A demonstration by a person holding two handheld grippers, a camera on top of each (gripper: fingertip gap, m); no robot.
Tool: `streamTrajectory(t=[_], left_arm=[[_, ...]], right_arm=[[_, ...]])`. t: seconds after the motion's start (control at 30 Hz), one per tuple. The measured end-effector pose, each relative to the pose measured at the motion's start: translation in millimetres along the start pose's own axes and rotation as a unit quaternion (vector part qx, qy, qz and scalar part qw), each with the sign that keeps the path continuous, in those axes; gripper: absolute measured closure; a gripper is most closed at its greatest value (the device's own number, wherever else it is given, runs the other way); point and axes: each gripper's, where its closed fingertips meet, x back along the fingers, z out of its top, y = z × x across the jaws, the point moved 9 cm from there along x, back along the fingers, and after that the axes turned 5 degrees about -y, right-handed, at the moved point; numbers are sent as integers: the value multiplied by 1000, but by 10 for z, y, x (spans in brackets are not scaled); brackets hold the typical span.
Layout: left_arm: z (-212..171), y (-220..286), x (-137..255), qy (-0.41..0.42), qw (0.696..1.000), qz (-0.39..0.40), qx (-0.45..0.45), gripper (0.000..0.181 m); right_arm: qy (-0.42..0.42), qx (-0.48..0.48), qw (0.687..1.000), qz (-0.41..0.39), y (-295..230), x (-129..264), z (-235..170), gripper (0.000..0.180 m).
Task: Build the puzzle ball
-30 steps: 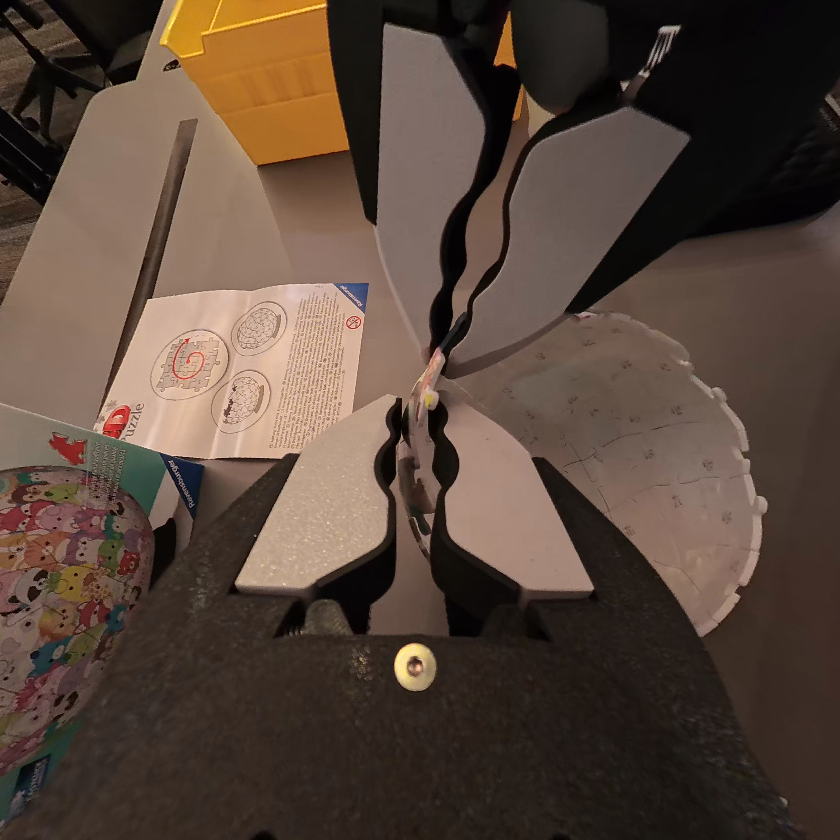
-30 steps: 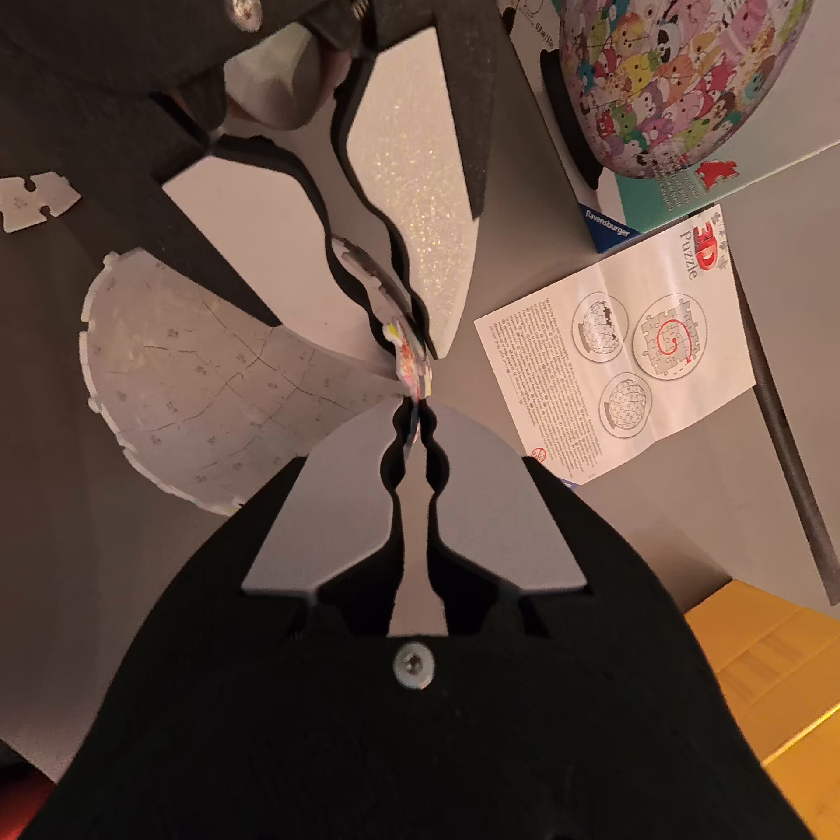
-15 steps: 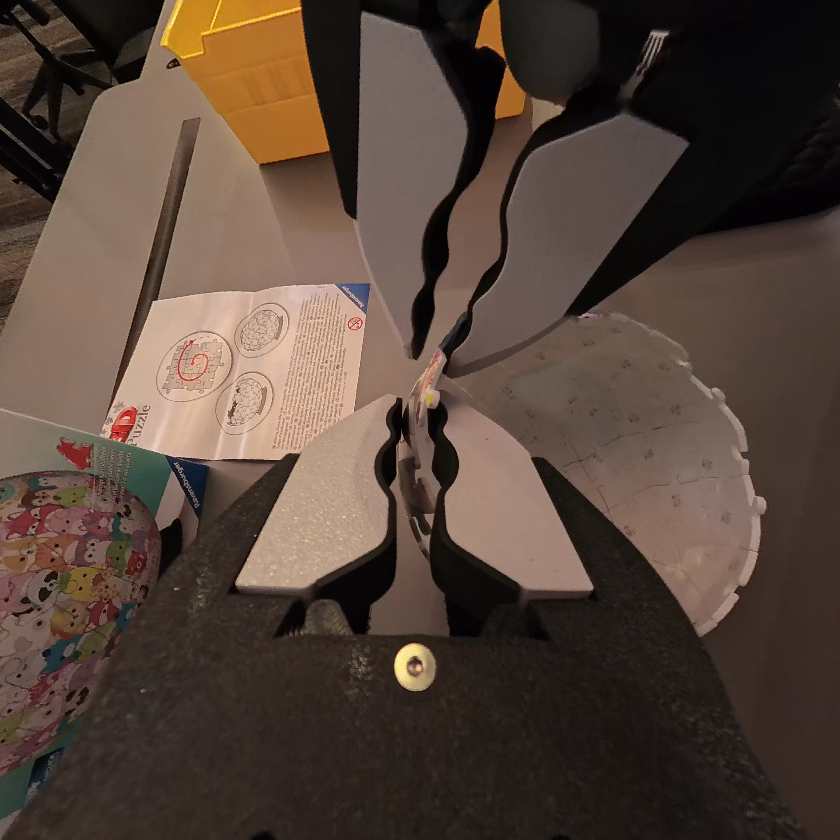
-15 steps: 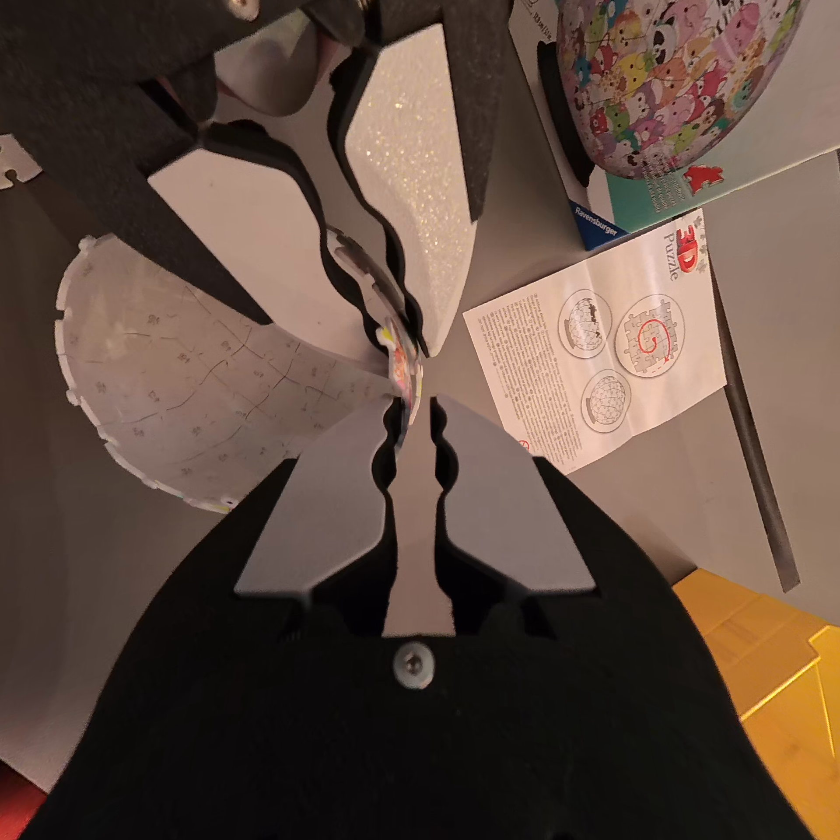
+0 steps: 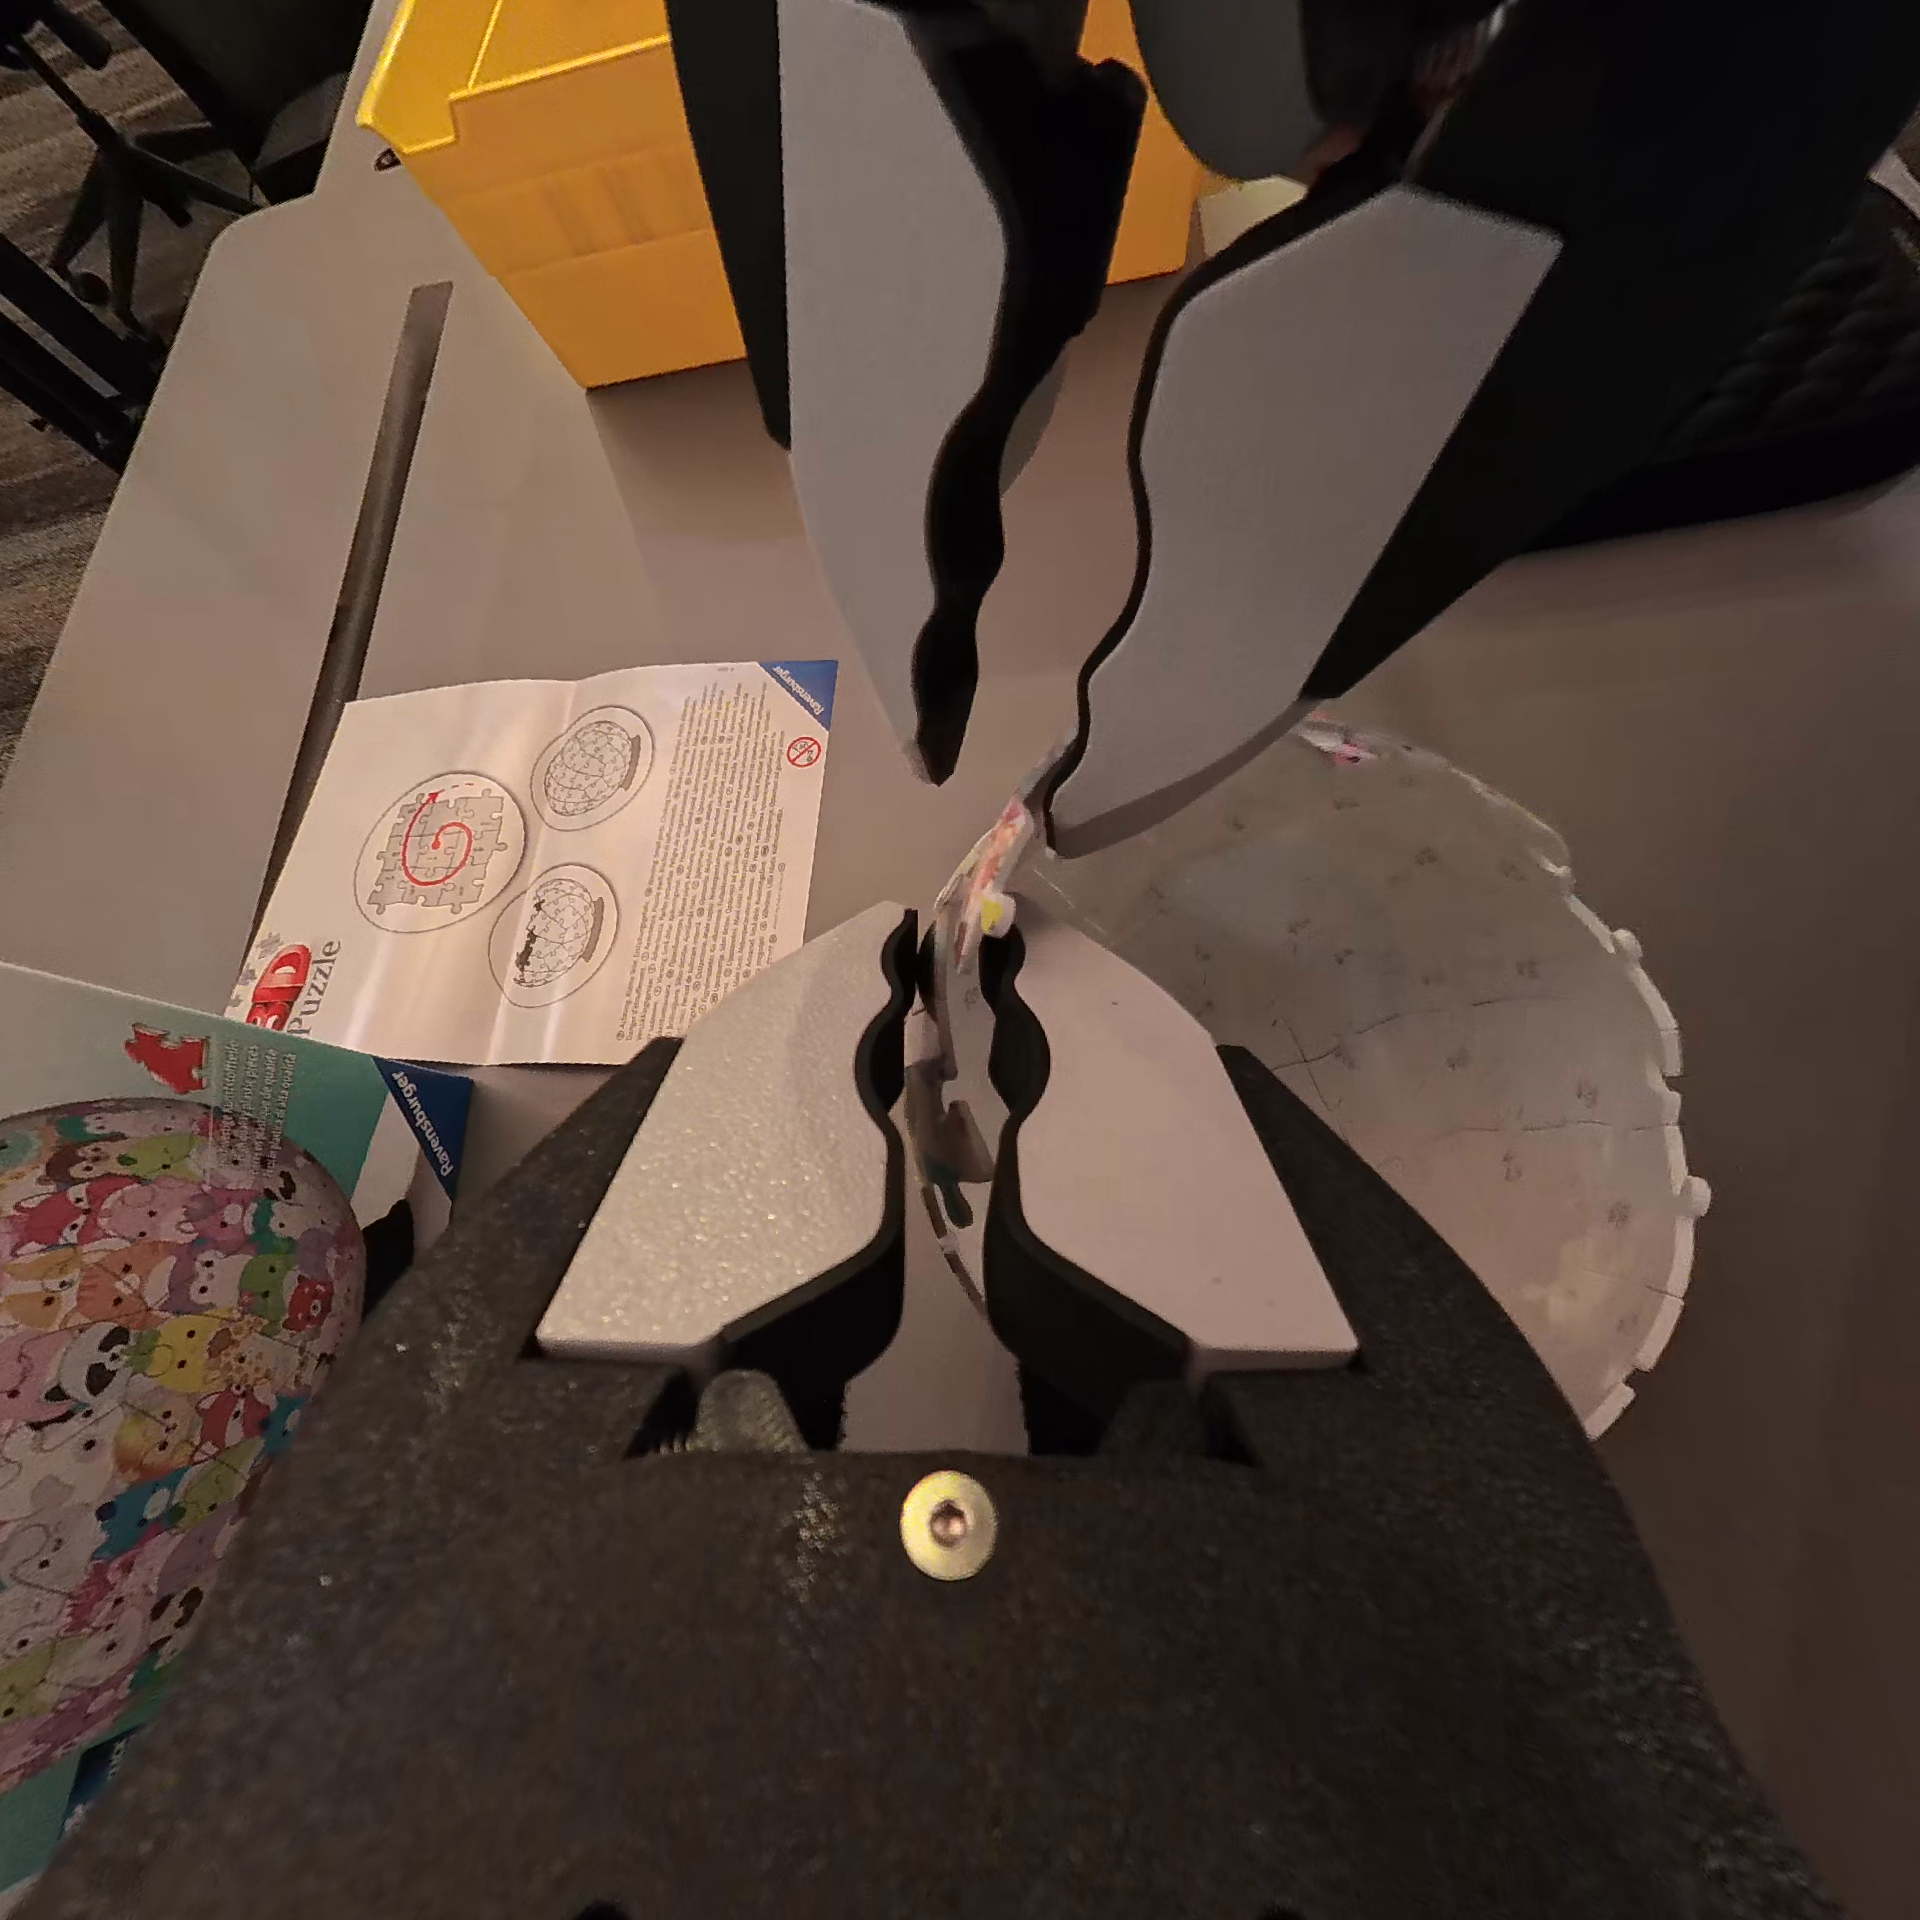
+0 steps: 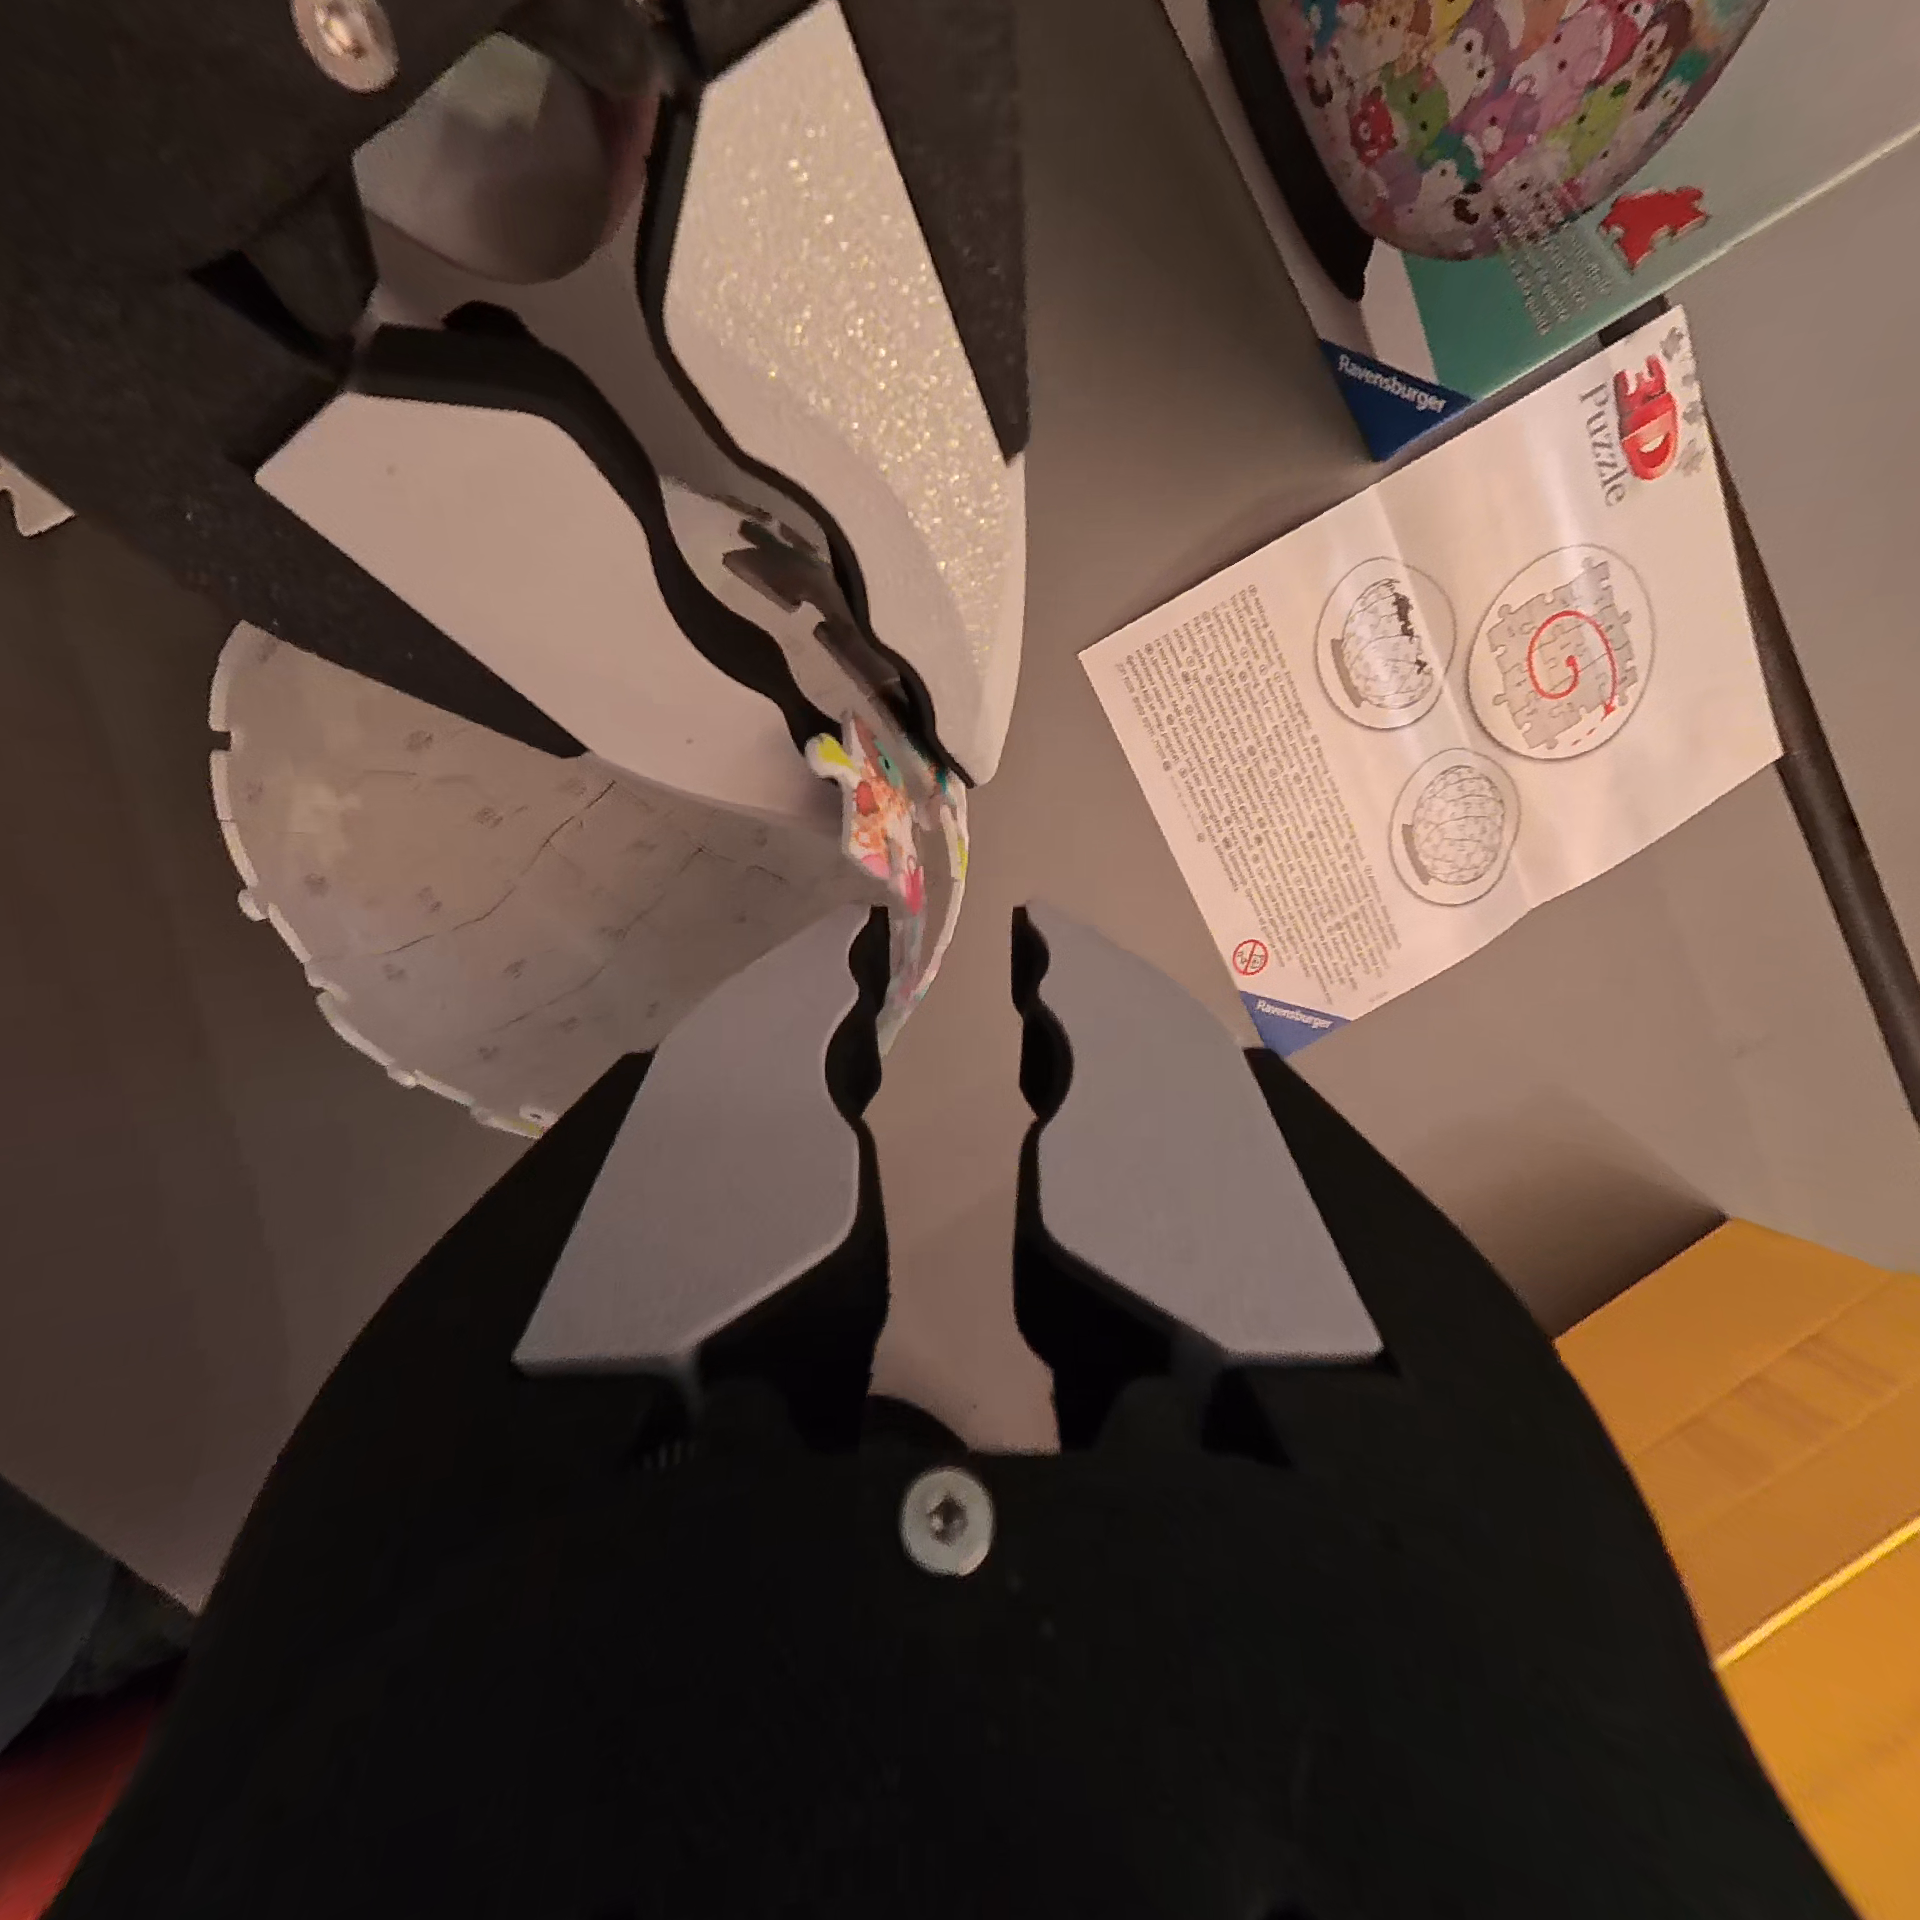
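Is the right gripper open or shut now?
Open: the right gripper shows a clear gap between its fingers, and the puzzle shell touches only one.

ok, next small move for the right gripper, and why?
Probably back the right gripper off toward the loose piece: its jaws are open, the colourful piece sits at the shell rim, and the left gripper grips the shell.

Yellow bin [image 5: 582,177], multicoloured puzzle shell [image 5: 1455,1039]
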Motion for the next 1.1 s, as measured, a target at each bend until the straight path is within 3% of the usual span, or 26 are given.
streamTrajectory(t=[0.53, 0.87, 1.1], left_arm=[[24, 7, -8, -11, 1000, 5, 8, 170], [31, 5, -16, -14, 1000, 3, 19, 170], [45, 13, -30, -21, 1000, 6, 23, 170]], right_arm=[[-63, -31, 997, 11, 18, 37, -29, 157], [-75, -99, 989, 85, 64, 0, -33, 169], [-110, -100, 985, 89, 83, -10, -9, 171]])
